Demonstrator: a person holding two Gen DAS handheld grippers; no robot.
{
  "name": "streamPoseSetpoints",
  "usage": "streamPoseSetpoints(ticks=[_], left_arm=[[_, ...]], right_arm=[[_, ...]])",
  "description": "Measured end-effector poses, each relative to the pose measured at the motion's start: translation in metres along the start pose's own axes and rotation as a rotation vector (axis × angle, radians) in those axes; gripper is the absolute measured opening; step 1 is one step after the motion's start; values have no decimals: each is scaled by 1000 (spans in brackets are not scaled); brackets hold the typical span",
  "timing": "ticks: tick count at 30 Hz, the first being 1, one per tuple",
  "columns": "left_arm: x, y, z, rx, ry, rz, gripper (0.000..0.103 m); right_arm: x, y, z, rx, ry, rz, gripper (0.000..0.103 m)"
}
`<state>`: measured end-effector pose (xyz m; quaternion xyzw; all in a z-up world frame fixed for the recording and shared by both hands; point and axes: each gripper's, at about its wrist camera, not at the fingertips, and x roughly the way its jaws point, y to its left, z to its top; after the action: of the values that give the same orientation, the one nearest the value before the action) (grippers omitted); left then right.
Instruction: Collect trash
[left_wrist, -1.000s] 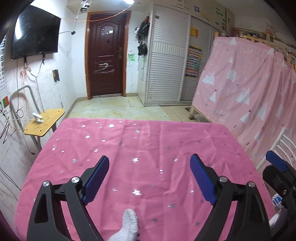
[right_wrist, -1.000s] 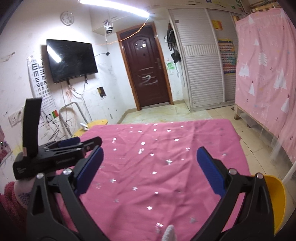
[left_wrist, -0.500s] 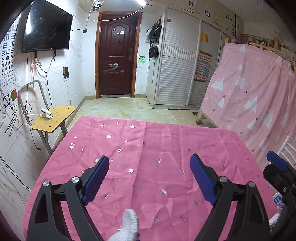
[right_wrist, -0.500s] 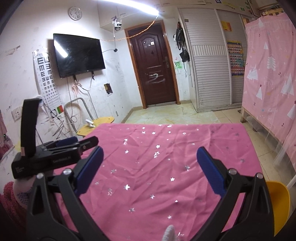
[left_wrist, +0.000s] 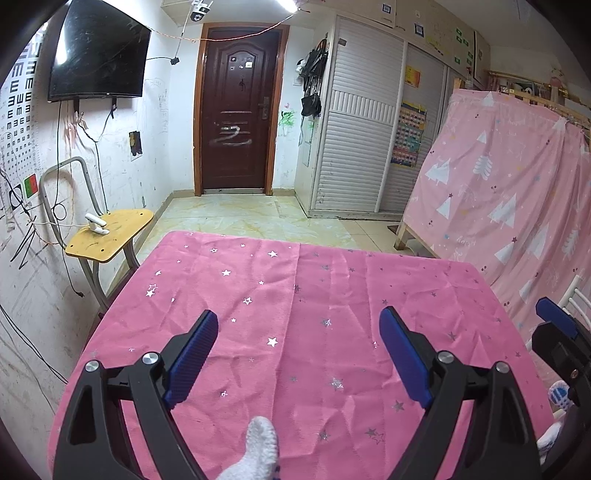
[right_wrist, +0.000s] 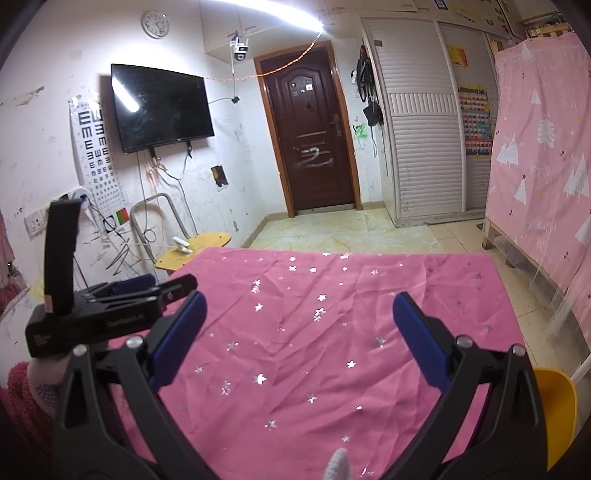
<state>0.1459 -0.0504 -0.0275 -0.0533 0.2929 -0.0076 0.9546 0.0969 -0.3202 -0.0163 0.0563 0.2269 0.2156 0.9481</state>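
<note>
Scanning w/ both tongs, left (left_wrist: 297, 349) & right (right_wrist: 297, 332), spread wide & empty, we saw no trash ahead on the pink cloth (left_wrist: 332, 288); direction unknown.

Dark door (left_wrist: 238, 110), wall TV (left_wrist: 98, 62), white wardrobe (left_wrist: 360, 140), tiled floor (left_wrist: 236, 218)

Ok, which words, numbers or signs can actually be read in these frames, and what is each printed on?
"E" shapes in shrinking rows: eye chart on the wall.
Pale lettering on the left gripper body: too blurred to read.
Clock numerals, colourful wardrobe poster, small door stickers: too small to read.
</note>
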Motion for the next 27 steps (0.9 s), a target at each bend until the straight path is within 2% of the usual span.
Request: streamPoseSetpoints(ticks=[27], left_arm=[[-1,-1,1,-6,-2,2,81]], right_arm=[[-6,-1,4,-5,-5,3,97]])
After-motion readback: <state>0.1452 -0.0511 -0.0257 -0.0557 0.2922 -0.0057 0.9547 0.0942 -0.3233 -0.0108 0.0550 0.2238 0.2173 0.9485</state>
